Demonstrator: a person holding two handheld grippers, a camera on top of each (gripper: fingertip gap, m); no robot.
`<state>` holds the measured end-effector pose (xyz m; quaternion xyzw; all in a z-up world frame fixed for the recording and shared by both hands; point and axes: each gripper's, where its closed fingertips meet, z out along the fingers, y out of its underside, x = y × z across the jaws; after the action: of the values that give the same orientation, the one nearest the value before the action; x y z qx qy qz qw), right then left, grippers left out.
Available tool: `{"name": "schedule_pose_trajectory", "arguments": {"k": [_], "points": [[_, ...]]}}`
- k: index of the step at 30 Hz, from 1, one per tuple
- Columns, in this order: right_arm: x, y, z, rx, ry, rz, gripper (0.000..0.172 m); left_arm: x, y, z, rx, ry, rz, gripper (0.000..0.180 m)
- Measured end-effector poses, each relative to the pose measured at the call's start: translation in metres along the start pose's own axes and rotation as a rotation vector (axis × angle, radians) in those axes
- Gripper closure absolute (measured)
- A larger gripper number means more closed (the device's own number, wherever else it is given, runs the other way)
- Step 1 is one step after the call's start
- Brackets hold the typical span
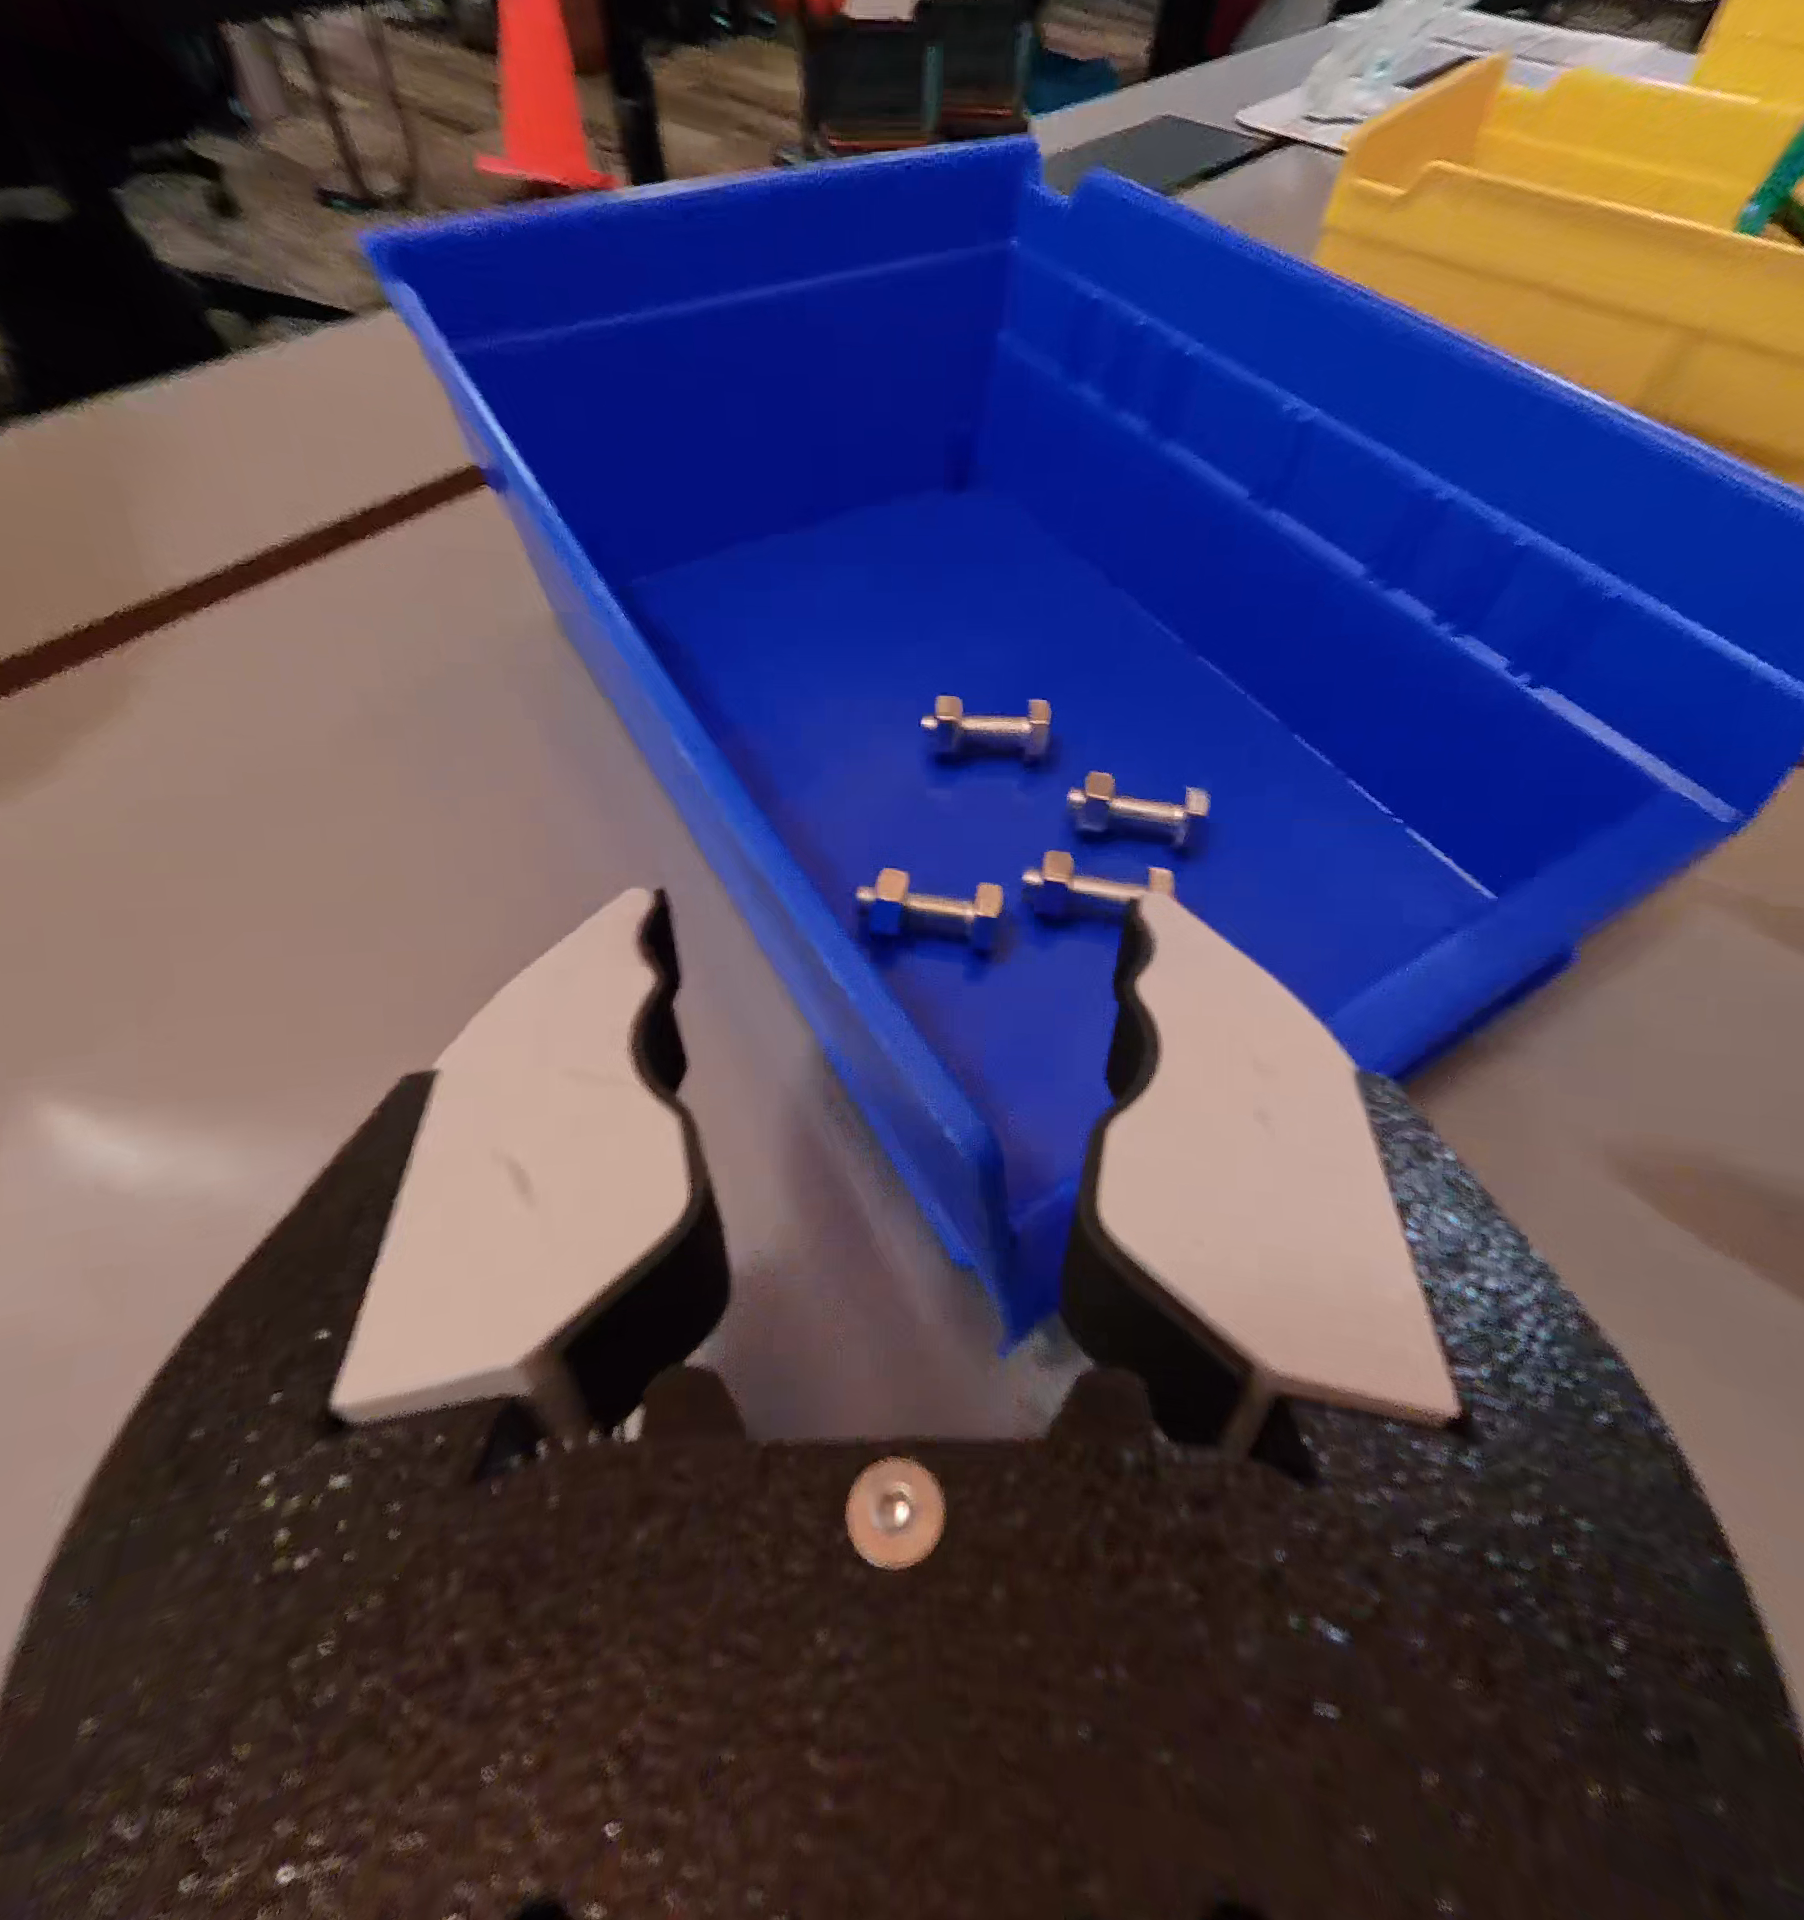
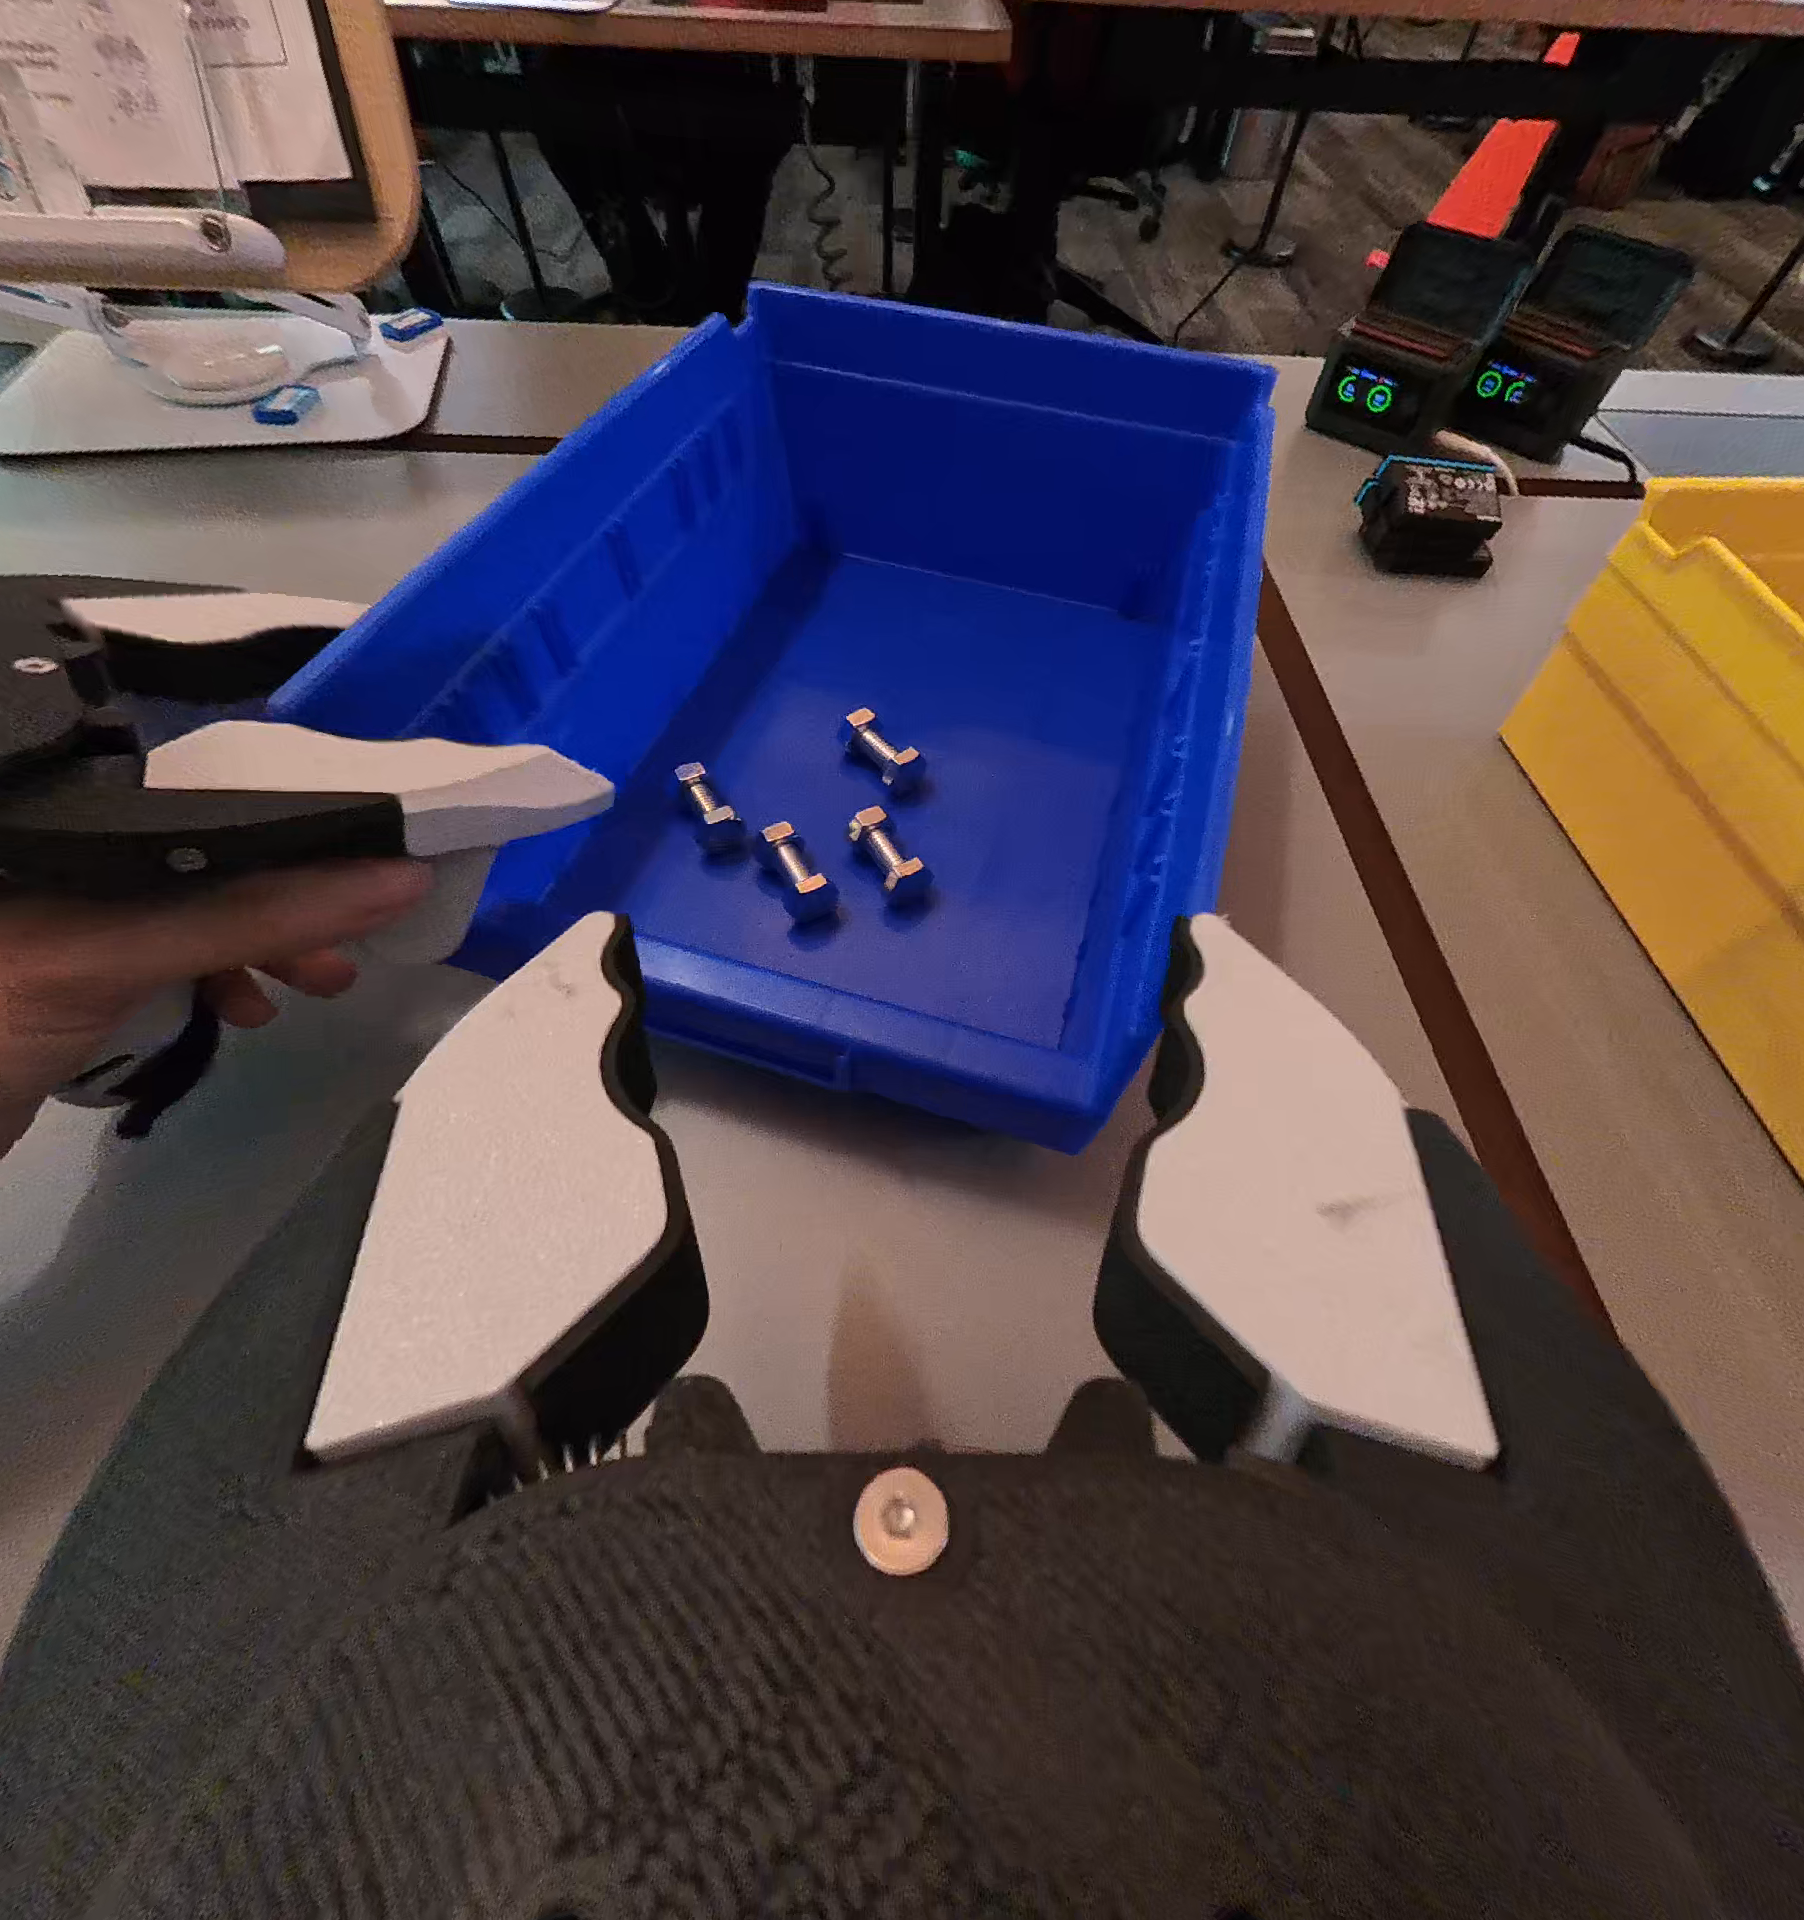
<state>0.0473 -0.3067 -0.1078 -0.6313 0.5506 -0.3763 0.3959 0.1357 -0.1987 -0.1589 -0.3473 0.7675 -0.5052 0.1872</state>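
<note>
Fingers of the left gripper [image 1: 898, 914] stand wide apart with nothing between them; they straddle the near long wall of the blue bin [image 1: 732, 790], one fingertip outside over the worktop [image 1: 254, 831], the other over the bin floor, with no pad seen touching the plastic. In the right wrist view the same gripper [image 2: 462, 727] comes in from the left edge of the worktop, held by a hand [image 2: 129, 977], its nearer finger [image 2: 441, 779] reaching over the bin's rim.

Fingers of the right gripper [image 2: 903, 935] are also spread wide and bare. They hang just before the bin's low front wall [image 2: 877, 1049], about as wide as the bin itself, apart from it.

Four silver bolts with nuts lie loose on the bin floor, close together toward the front end: one [image 1: 929, 914] and another [image 1: 1095, 888] nearest the left gripper's fingertips, the second partly hidden behind the right-hand finger; two more [image 1: 986, 727] [image 1: 1137, 810] lie just beyond.

Beyond the bin, toward the right edge of the worktop, stands a yellow bin [image 2: 1708, 748], well apart from the blue one. At the far edge sit two black devices with lit green displays [image 2: 1438, 390] and a small black pack [image 2: 1428, 520]. At the far left corner lies a white tray with clear eyewear [image 2: 212, 384]. An orange cone [image 1: 539, 94] stands on the floor past the worktop.
</note>
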Motion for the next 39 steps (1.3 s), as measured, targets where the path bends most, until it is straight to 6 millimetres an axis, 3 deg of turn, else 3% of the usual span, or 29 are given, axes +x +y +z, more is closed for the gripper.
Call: {"name": "schedule_pose_trajectory", "arguments": {"k": [3,6,11,15,21,24,27,29,31,33,35,37,39], "points": [[-0.007,-0.002,0.001,0.001,0.000,-0.034,0.076,-0.014,0.000,-0.006,0.001,0.013,-0.016,0.148],[-0.016,-0.004,0.002,-0.005,-0.014,-0.046,0.076,-0.047,0.002,-0.020,-0.006,-0.087,0.057,0.170],[-0.048,-0.013,0.000,0.008,-0.087,-0.078,0.077,-0.090,0.020,-0.063,-0.040,-0.133,0.144,0.175],[-0.103,-0.032,-0.011,0.075,-0.229,-0.113,0.077,-0.125,0.047,-0.130,-0.032,-0.164,0.110,0.176],[-0.240,-0.051,-0.027,0.119,-0.662,-0.085,0.075,-0.190,0.099,-0.252,-0.026,-0.307,0.037,0.176],[-0.319,-0.084,-0.029,0.120,-0.846,-0.055,0.077,-0.216,0.120,-0.303,-0.003,-0.393,-0.034,0.176],[-0.406,-0.125,-0.024,0.091,-0.961,-0.161,0.077,-0.236,0.135,-0.342,0.022,-0.501,-0.087,0.176],[-0.463,-0.150,-0.006,0.040,-0.967,-0.207,0.072,-0.247,0.141,-0.361,0.058,-0.570,-0.108,0.176],[-0.524,-0.159,0.017,-0.067,-0.989,-0.227,0.071,-0.256,0.144,-0.372,0.082,-0.627,-0.097,0.175],[-0.579,-0.146,0.045,-0.235,-0.989,-0.261,0.072,-0.263,0.145,-0.380,0.120,-0.665,-0.100,0.175],[-0.619,-0.119,0.075,-0.415,-0.938,-0.267,0.077,-0.266,0.146,-0.384,0.163,-0.671,-0.114,0.175],[-0.649,-0.091,0.091,-0.560,-0.929,-0.275,0.086,-0.267,0.147,-0.387,0.163,-0.678,-0.105,0.175],[-0.669,-0.077,0.110,-0.606,-0.876,-0.258,0.096,-0.267,0.147,-0.388,0.163,-0.675,-0.092,0.175]]}}
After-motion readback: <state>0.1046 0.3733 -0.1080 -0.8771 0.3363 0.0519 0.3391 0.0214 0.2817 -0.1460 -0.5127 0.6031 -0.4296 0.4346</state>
